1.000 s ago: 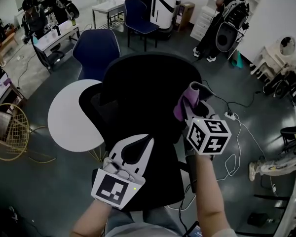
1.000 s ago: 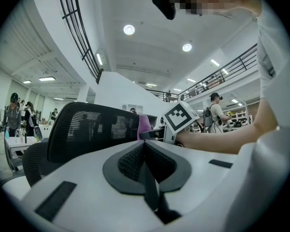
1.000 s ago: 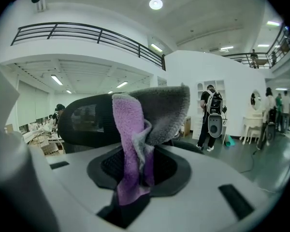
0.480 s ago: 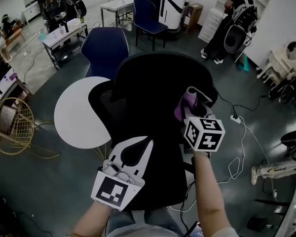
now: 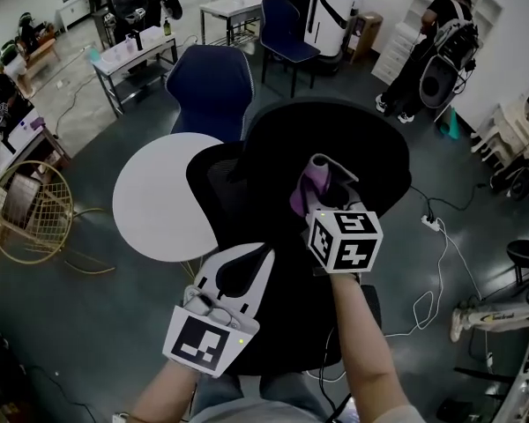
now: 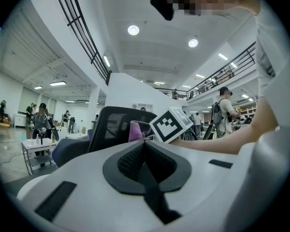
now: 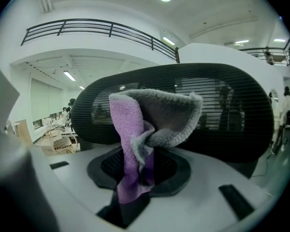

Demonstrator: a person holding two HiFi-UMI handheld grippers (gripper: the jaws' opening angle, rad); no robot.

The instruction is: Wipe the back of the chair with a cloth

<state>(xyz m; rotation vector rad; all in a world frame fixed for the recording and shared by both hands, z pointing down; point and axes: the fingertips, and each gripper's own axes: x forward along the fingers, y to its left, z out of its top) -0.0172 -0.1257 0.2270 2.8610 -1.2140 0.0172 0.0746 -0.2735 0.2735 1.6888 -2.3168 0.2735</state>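
Note:
A black mesh office chair (image 5: 273, 192) stands right below me, its curved back (image 7: 232, 115) filling the right gripper view. My right gripper (image 5: 316, 183) is shut on a purple and grey cloth (image 7: 140, 129), which bunches up between its jaws and sits against the chair back near its upper middle (image 5: 310, 183). My left gripper (image 5: 238, 267) hangs lower, over the chair's seat side, jaws shut with nothing between them (image 6: 145, 163). In the left gripper view the cloth (image 6: 137, 131) shows beside the right gripper's marker cube (image 6: 171, 123).
A round white table (image 5: 163, 196) stands left of the chair, a blue chair (image 5: 212, 82) behind it, a wire basket (image 5: 22, 210) at far left. Cables and a power strip (image 5: 432, 223) lie on the floor at right. People stand at the back.
My right gripper with the cloth has slid leftward across the chair back. The head view has shifted, so the chair and table sit further right. The left gripper has hardly moved.

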